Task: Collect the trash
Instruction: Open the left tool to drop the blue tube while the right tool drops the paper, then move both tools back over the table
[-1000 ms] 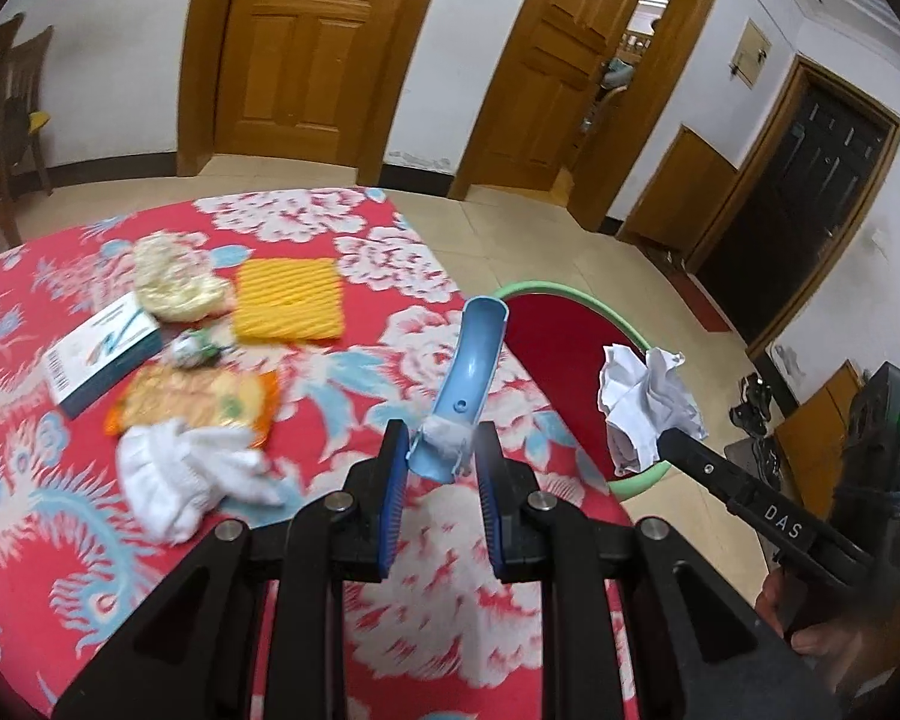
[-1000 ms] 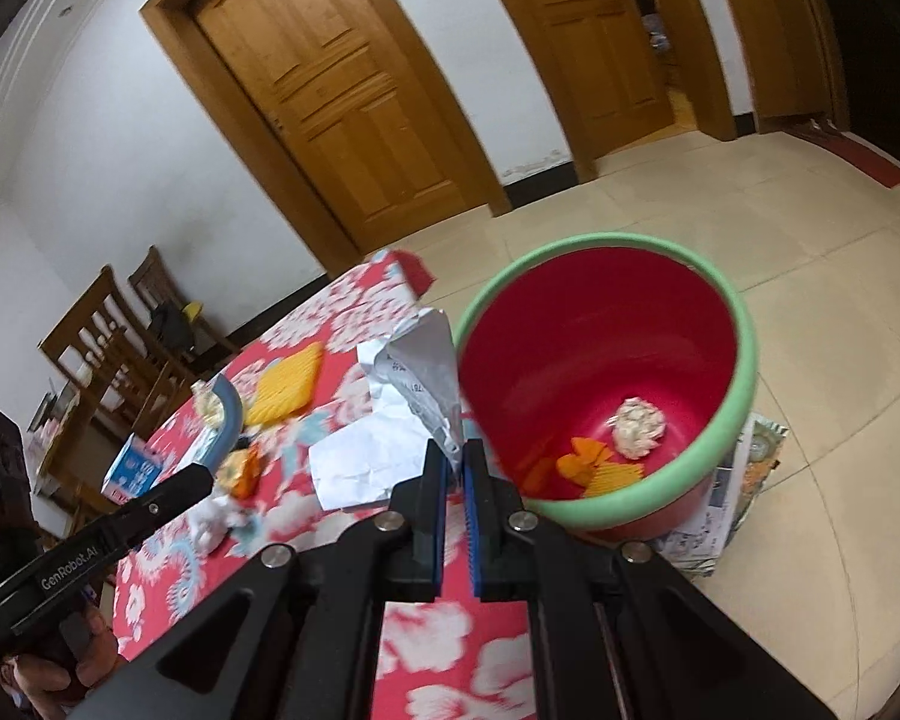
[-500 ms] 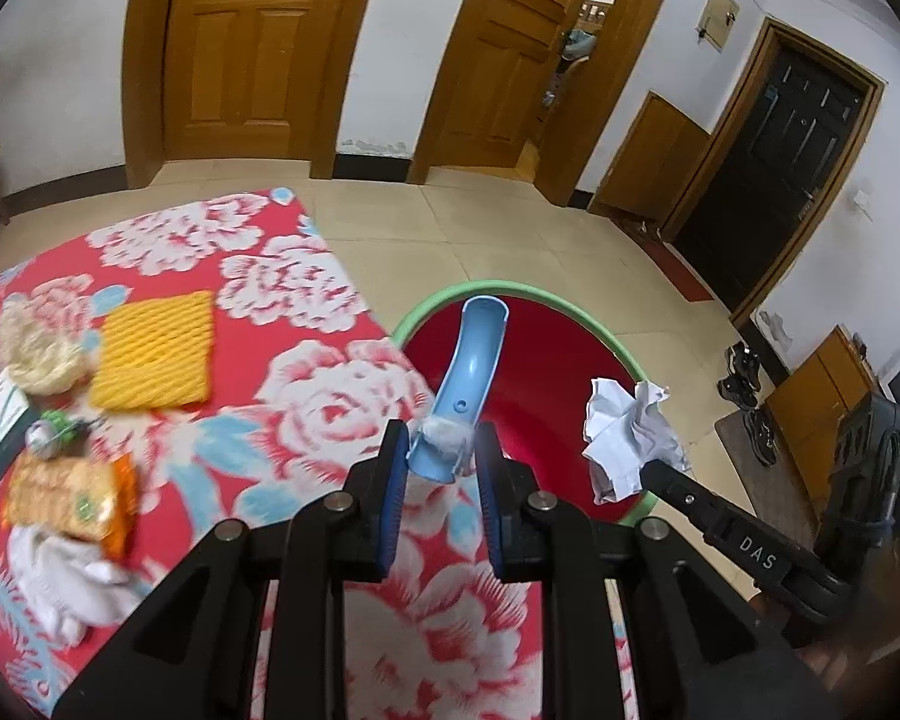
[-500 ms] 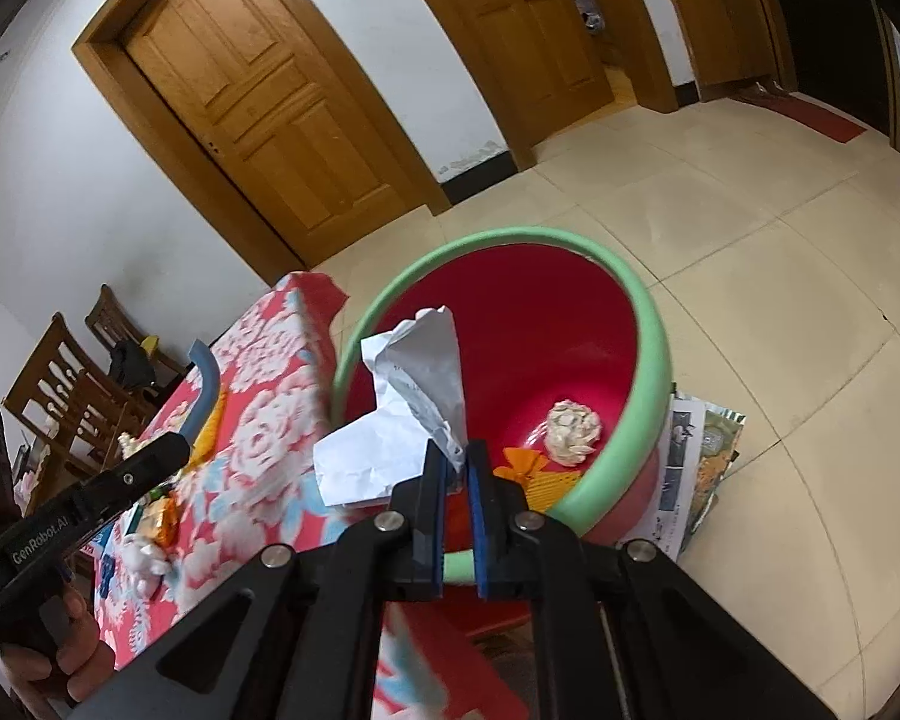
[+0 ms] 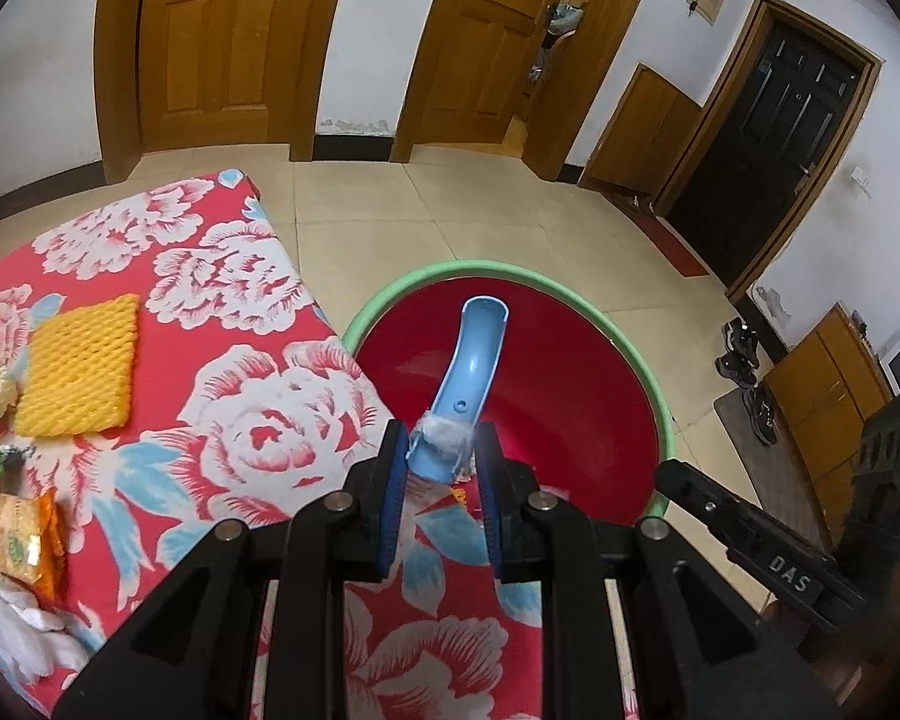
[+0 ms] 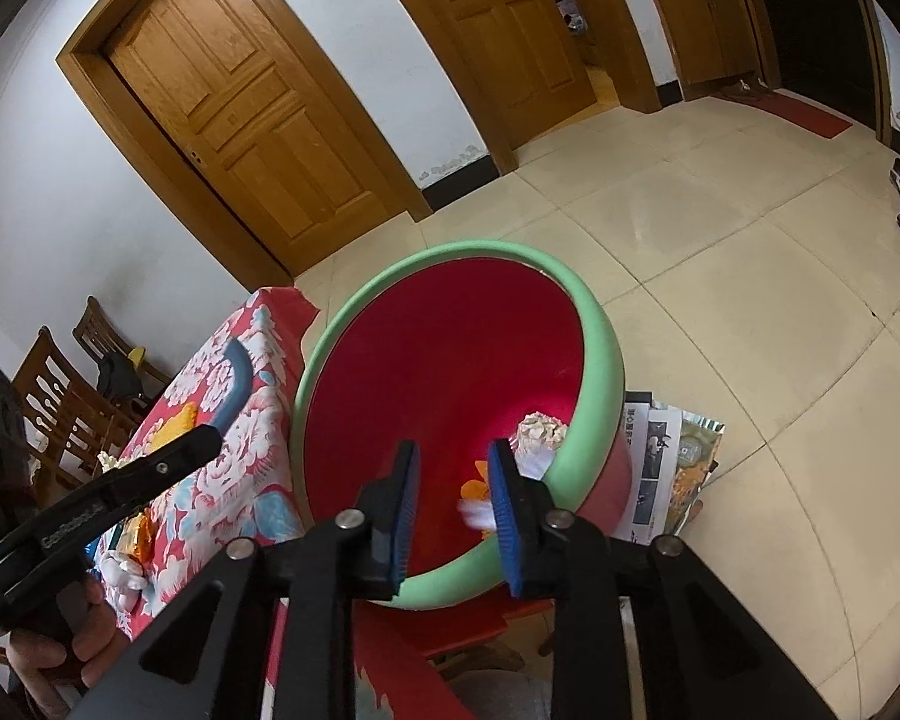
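Left tool (image 5: 440,480) clamps curved pale-blue plastic trough piece (image 5: 465,375) by lint-wrapped end, tip over red plastic bin with green rim (image 5: 513,273) beside floral bench (image 5: 222,372): staged for drop. Right tool (image 6: 453,507), jaws just opening, empty above bin; crumpled white paper (image 6: 480,513) inside.

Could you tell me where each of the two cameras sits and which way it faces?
Left wrist: on the left gripper, facing down over the floral table toward the red bin; the gripper clamps a blue curved plastic piece.
Right wrist: on the right gripper, facing down into the bin; open, nothing held; a hand shows.
Shared: bin, table, each other's gripper.
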`<state>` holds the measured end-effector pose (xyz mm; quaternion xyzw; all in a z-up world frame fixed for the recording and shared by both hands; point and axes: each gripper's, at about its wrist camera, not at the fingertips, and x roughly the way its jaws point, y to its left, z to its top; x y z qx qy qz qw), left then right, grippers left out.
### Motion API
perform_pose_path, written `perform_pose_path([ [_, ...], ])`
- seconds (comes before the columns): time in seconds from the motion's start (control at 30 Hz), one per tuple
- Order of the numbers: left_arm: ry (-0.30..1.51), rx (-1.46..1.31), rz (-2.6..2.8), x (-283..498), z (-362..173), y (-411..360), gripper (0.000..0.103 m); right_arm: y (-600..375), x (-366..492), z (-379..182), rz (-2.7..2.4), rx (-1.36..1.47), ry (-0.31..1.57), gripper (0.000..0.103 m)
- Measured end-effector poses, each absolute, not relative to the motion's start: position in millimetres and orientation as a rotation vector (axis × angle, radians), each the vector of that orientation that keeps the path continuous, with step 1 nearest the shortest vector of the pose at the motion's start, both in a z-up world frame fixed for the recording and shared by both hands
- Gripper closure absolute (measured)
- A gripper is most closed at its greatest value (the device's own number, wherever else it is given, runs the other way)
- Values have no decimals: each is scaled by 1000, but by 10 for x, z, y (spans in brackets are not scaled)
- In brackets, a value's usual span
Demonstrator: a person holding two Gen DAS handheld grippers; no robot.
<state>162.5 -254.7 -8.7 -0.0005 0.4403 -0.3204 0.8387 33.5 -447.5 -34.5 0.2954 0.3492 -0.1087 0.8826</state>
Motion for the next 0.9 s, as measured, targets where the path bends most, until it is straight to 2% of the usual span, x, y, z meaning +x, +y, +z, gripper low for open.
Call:
perform_pose_path([
  [0.3,984,24,-699,1667,-189,-2708,81,-4509,283,-328,-241,630,720,73],
  [0.4,972,59,-689,1631,-177,-2741,72,-4520,270,-319,-244,633,719,72],
  [0.63,965,51,-696,1580,-117,-2696,71,-4516,245,-301,-241,630,716,70],
  [0.8,974,30,-679,1537,-81,-2578,71,-4458,195,-251,-234,622,708,63],
  [0.9,967,30,-663,1476,-37,-2488,69,-4419,174,-219,-228,619,705,51],
])
